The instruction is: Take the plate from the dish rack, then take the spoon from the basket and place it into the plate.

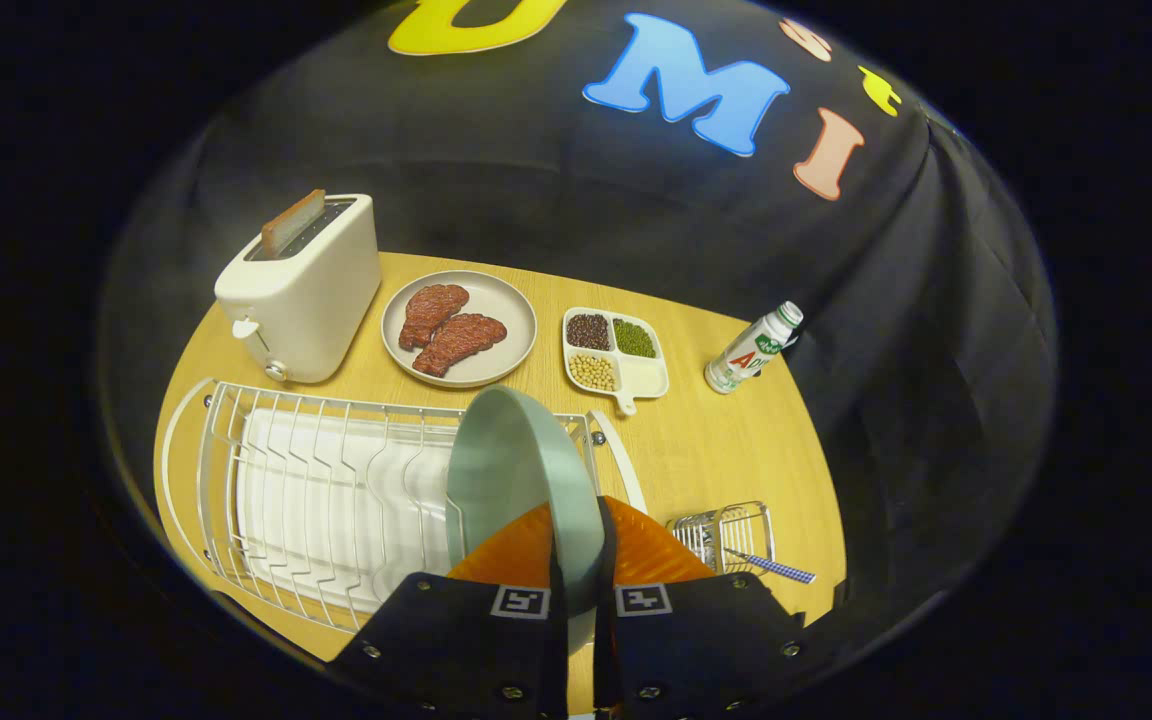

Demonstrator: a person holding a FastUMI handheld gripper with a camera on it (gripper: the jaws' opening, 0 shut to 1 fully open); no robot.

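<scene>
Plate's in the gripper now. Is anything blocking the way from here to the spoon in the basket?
Nothing visible does. The gripper is shut on the green plate, held on edge over the dish rack. The basket sits just beside the fingers, the spoon handle sticking out. The plate itself occupies the fingers until it is set down.

Wooden table (736,450) bearing dish rack (316,490) and basket (726,535) beside the fingers; beyond them toaster (301,290), meat plate (459,328), bean tray (616,358), bottle (751,350).

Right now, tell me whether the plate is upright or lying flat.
Upright, on edge: the green plate stands between the gripper fingers, which press both faces, at the dish rack's end.
</scene>
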